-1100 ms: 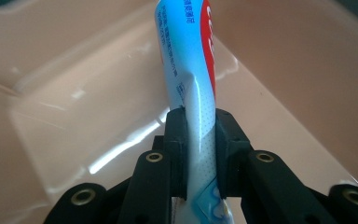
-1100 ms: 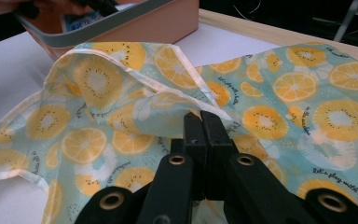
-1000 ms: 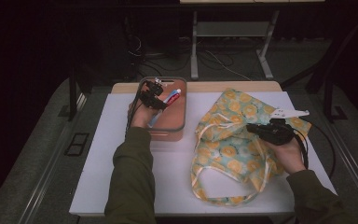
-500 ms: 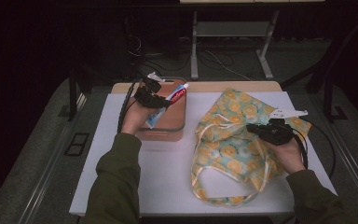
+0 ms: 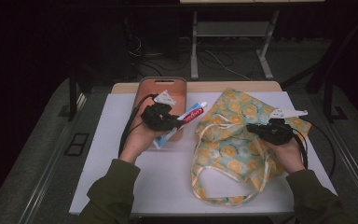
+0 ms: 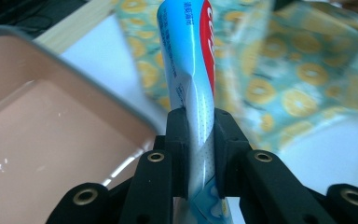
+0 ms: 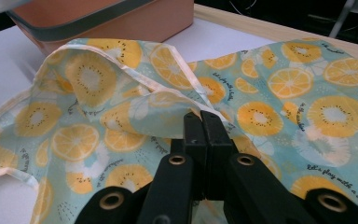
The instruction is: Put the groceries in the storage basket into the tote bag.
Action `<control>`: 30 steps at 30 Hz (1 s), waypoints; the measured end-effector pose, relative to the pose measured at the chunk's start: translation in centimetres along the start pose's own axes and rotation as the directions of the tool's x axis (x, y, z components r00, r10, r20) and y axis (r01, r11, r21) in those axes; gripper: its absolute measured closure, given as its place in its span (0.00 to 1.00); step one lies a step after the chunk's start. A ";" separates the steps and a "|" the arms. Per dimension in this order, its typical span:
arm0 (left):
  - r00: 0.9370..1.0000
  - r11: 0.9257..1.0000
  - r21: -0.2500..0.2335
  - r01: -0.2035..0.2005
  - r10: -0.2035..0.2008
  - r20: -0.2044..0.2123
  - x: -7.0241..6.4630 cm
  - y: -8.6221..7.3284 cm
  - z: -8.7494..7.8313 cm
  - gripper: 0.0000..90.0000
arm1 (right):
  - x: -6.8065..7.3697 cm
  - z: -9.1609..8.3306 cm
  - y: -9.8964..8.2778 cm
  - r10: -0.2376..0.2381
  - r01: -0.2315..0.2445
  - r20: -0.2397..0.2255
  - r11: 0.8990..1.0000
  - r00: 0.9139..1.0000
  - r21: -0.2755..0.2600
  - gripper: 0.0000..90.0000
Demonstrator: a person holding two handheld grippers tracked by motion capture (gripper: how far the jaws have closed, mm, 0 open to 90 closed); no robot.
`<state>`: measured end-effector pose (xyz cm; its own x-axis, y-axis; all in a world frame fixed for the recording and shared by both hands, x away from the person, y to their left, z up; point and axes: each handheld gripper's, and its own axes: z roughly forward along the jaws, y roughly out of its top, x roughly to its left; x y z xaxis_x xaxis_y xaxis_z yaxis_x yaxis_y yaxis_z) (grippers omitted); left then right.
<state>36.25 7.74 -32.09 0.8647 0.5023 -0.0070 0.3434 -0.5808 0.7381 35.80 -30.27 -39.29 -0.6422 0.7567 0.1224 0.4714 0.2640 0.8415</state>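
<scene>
From the high view, I see my left gripper [image 5: 168, 122] holding the toothpaste tube [image 5: 190, 115] over the near right corner of the pink tray [image 5: 145, 87], its cap pointing at the fruit-print bag [image 5: 230, 154] right of the tray. My right gripper [image 5: 265, 131] sits on that bag.

In the left gripper view, the jaws pinch the tube [image 6: 196, 93] beside the tray [image 6: 51, 130].

In the right gripper view, the jaws are clamped on a fold of the bag [image 7: 121, 116], the tray [image 7: 121, 18] behind.

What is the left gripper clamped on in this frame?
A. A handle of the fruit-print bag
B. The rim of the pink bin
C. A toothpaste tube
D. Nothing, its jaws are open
C: in the left gripper view the left gripper pinches the toothpaste tube between both jaws, lifted above the pink bin.
</scene>
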 end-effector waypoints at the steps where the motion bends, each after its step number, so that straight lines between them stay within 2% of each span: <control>1: 1.000 1.000 -0.005 -0.009 0.009 0.010 -0.6 -0.1 0.1 0.87 | 0.0 0.0 0.0 0.000 0.000 0.001 1.000 1.000 0.001 1.00; 4: 0.999 1.000 -0.025 -0.016 0.017 0.048 -2.1 -0.5 0.7 0.87 | 0.1 0.1 0.0 -0.003 0.003 0.002 1.000 1.000 0.003 1.00; 9: 0.993 0.999 -0.022 -0.039 0.041 0.113 -4.4 -0.8 2.9 0.87 | 0.2 0.1 0.1 -0.005 0.005 0.002 1.000 1.000 0.003 1.00; 17: 0.982 0.997 0.034 -0.062 0.055 0.180 -6.4 -0.5 7.7 0.87 | 0.2 0.1 0.0 -0.005 0.005 0.003 1.000 1.000 0.001 1.00; 22: 0.980 0.995 0.075 -0.062 0.046 0.191 -7.2 0.0 10.9 0.87 | 0.2 0.1 0.0 -0.006 0.006 0.002 1.000 1.000 0.001 1.00; 26: 0.985 0.992 0.106 -0.073 0.055 0.165 -7.4 0.5 13.1 0.87 | 0.3 0.1 0.1 -0.009 0.009 0.001 1.000 1.000 0.002 1.00; 30: 0.987 0.990 0.130 -0.058 0.037 0.155 -7.4 0.3 14.8 0.87 | 0.3 0.1 0.1 -0.011 0.011 0.000 1.000 1.000 0.000 1.00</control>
<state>35.40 -5.60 -41.84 0.9232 0.3750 -0.0842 0.3377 -0.6869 0.6435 35.67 -29.98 -39.25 -0.6472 0.7538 0.1134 0.4647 0.2722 0.8426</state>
